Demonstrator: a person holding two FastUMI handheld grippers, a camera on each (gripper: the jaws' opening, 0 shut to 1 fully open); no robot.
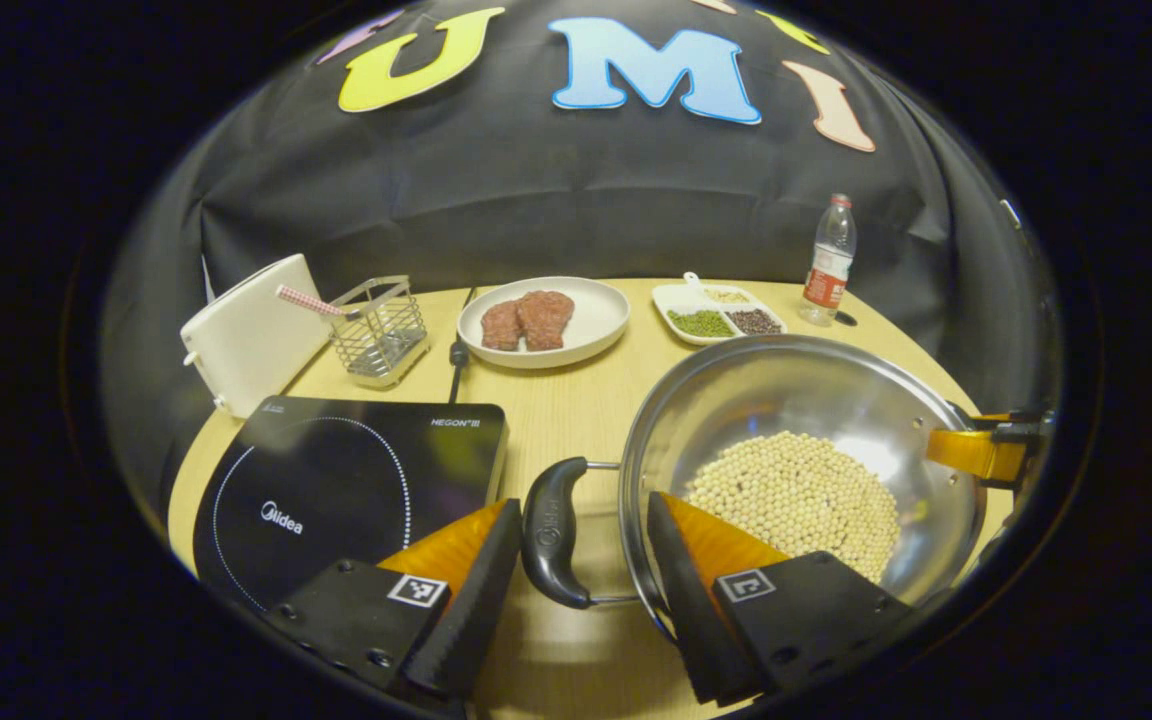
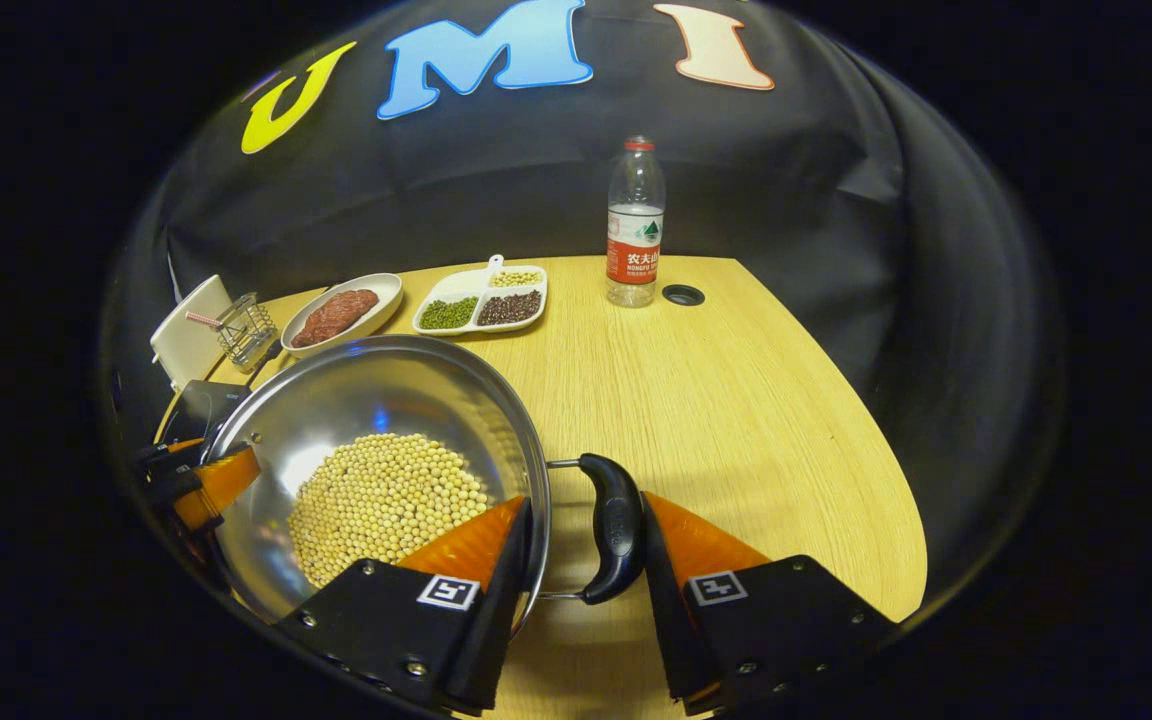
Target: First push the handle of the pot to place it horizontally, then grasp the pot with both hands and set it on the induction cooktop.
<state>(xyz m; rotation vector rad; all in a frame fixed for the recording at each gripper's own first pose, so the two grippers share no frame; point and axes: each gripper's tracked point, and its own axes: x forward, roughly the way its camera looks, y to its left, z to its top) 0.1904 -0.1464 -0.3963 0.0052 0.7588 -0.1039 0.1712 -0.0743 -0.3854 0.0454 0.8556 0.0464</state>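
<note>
Pot (image 1: 796, 460), filled with pale beans, is seen on the wooden table (image 2: 736, 400) just right of the induction cooktop (image 1: 336, 480). Each black handle is straddled by an open gripper, left gripper (image 1: 584, 560) and right gripper (image 2: 586, 560). Black cloth backs the far edge.

We read "Midea" and "NEGON" printed in white on the black induction cooktop (image 1: 336, 490); we cannot make out any other marking on it.

A pale wooden table (image 2: 736, 400) stands against black cloth wall (image 2: 496, 180).
</note>
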